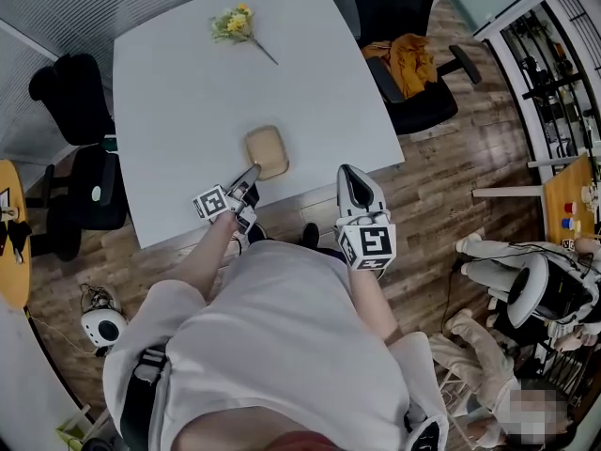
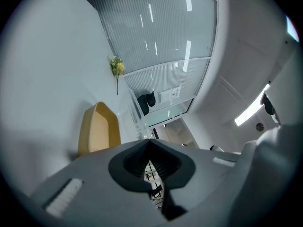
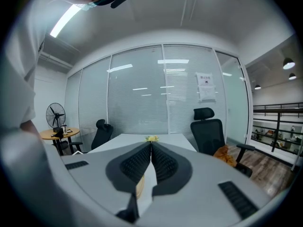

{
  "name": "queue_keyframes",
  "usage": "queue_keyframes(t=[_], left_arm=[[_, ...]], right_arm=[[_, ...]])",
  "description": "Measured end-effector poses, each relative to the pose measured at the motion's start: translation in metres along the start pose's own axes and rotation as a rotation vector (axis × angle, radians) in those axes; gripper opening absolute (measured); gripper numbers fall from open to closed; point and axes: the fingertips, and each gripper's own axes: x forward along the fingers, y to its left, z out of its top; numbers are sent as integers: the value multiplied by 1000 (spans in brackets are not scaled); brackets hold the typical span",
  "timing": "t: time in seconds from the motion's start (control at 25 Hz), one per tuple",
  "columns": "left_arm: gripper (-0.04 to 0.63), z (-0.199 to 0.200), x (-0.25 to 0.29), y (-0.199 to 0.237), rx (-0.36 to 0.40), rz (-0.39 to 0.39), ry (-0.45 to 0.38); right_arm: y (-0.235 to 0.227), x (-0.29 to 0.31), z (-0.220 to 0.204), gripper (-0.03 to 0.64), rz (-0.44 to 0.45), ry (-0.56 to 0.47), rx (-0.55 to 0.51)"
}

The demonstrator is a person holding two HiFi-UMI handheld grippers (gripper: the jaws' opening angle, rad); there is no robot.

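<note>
A tan wooden tray (image 1: 267, 151) lies on the white table (image 1: 188, 111) near its front edge. My left gripper (image 1: 252, 172) is tilted, its tips just short of the tray's near left corner, jaws shut on nothing. In the left gripper view the tray (image 2: 98, 129) shows just left of the closed left gripper (image 2: 150, 143). My right gripper (image 1: 347, 171) hovers at the table's front edge, right of the tray, also shut and empty. In the right gripper view a sliver of the tray (image 3: 140, 186) shows below the closed right gripper (image 3: 151, 145). A small bunch of yellow flowers (image 1: 235, 23) lies at the far side.
A black office chair (image 1: 404, 45) with an orange cloth (image 1: 406, 62) on its seat stands at the table's far right corner. More black chairs (image 1: 75, 148) stand to the left. A round yellow table (image 1: 11, 242) is at far left. A person (image 1: 507, 346) sits at lower right.
</note>
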Motion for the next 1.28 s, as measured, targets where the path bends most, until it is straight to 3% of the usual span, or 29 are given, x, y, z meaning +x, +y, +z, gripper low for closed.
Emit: queue_keyframes(t=[0.12,0.24,0.6,0.88,1.28], left_arm=[[8,11,4,-16,21,-32,-13],[8,19,6,-31,119,-40,7],[8,48,10,-99,546,-11,56],[8,60,10,-136,871,141,87],[8,93,2,-211,1267,254,-88]], right_arm=[[2,2,1,10,2,-3,-2],[3,3,0,9,5,-7,0],[7,7,5,9,21,-22,1],[16,14,13,10,49,-43,-2],[18,21,33,9,55,-84,11]])
